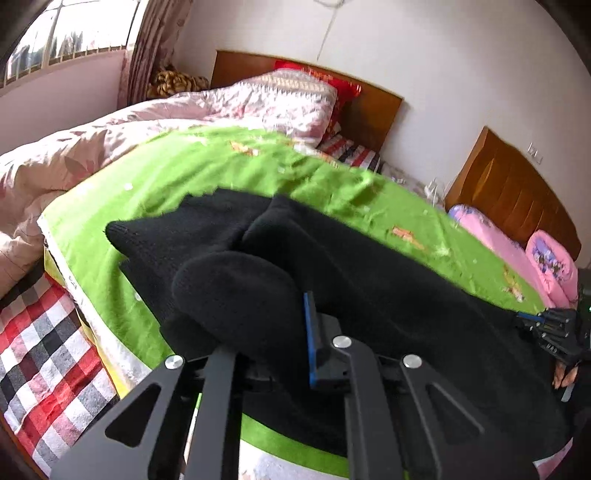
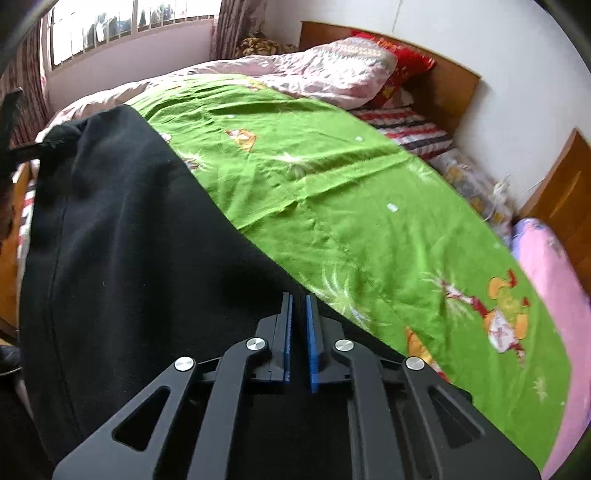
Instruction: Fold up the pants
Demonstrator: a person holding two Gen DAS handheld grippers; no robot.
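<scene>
Black pants [image 2: 122, 240] spread along near edge of green sheet [image 2: 332, 206] on the bed — left gripper [image 1: 295, 332] clamped on a bunched fold of them, right gripper [image 2: 298, 332] pinched nearly closed at their hem, grip unclear.

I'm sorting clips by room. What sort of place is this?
A bedroom, most likely in a home: a bed with a wooden headboard, a pink quilt and pillows over a green sheet, a second headboard alongside, and a curtained window.
</scene>
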